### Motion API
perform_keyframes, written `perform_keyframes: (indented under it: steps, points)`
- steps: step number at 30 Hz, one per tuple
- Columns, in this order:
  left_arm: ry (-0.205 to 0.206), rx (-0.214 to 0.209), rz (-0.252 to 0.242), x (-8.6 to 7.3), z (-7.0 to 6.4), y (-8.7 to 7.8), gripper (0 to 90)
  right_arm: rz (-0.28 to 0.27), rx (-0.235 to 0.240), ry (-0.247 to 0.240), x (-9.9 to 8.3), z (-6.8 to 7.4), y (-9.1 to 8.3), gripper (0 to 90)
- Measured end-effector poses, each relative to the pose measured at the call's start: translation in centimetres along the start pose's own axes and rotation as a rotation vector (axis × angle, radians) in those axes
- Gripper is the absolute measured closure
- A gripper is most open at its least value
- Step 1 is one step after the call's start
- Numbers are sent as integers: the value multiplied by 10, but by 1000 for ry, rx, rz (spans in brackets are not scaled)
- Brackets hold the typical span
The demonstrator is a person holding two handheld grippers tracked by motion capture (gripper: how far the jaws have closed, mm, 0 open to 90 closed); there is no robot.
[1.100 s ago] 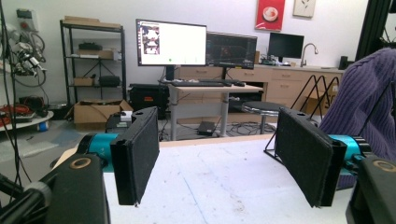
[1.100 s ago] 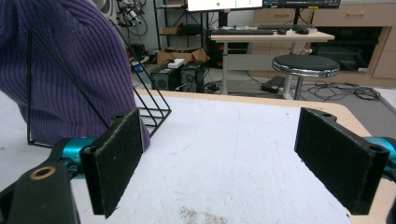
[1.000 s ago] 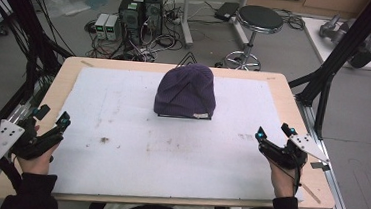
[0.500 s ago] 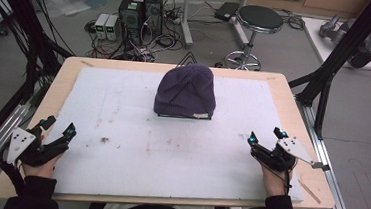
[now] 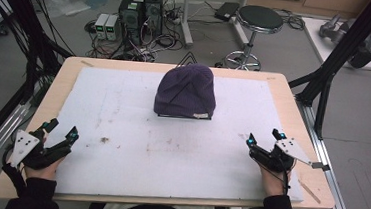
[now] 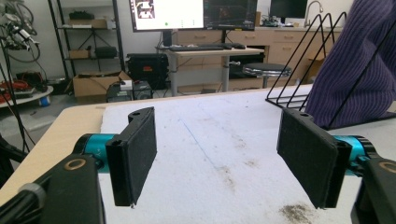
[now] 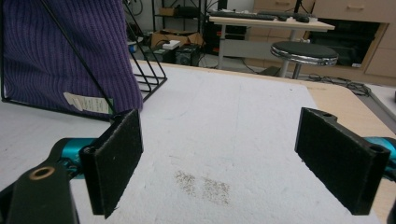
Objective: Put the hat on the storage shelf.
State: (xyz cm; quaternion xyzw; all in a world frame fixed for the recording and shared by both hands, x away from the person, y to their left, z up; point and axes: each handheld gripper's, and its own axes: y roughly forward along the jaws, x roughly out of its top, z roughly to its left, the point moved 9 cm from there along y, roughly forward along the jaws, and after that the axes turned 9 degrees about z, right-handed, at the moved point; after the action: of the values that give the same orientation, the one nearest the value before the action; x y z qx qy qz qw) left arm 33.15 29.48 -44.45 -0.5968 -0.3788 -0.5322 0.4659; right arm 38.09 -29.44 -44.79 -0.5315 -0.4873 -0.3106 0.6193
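A purple knitted beanie (image 5: 186, 90) is draped over a black wire rack (image 5: 185, 116) at the back middle of the white mat (image 5: 134, 150). In the left gripper view the beanie (image 6: 355, 65) and rack wires (image 6: 303, 56) rise at the far right; in the right gripper view the beanie (image 7: 65, 51), with a small label (image 7: 86, 102), stands at the upper left. My left gripper (image 5: 61, 131) rests open at the mat's front left corner, empty. My right gripper (image 5: 265, 137) is open and empty at the front right.
The wooden table (image 5: 312, 184) edge rims the mat. Brown stains (image 5: 104, 140) mark the mat. Behind the table stand computer towers (image 5: 140, 10), cables and a round stool (image 5: 259, 20). Black frame poles (image 5: 343, 51) flank the table on both sides.
Both hands have drawn back toward the near edge of the table and slightly inward. The jaws stayed open and the beanie has not moved.
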Motion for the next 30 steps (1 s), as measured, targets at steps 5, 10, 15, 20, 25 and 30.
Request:
perform_keyframes:
  steps: [5, 10, 15, 20, 25, 30]
  points:
    - [-6, 0, -6, 1, 0, -1, 292, 6, 5, -5, -1, 1, 1, 146]
    - [-6, -1, -8, 1, 0, -1, 293, 12, 10, -4, -2, 3, 1, 146]
    - [-9, -8, -13, 2, 0, -1, 293, 17, 11, -1, -2, 2, 1, 146]
    - [-8, -6, -14, 2, 0, -1, 293, 16, 15, 1, -3, 1, 2, 146]
    - [-7, -9, -7, 1, -1, 0, 293, 23, 16, 2, -4, 1, 3, 146]
    - [-7, -13, -4, 0, -1, 0, 293, 29, 22, 1, -5, 2, 4, 145]
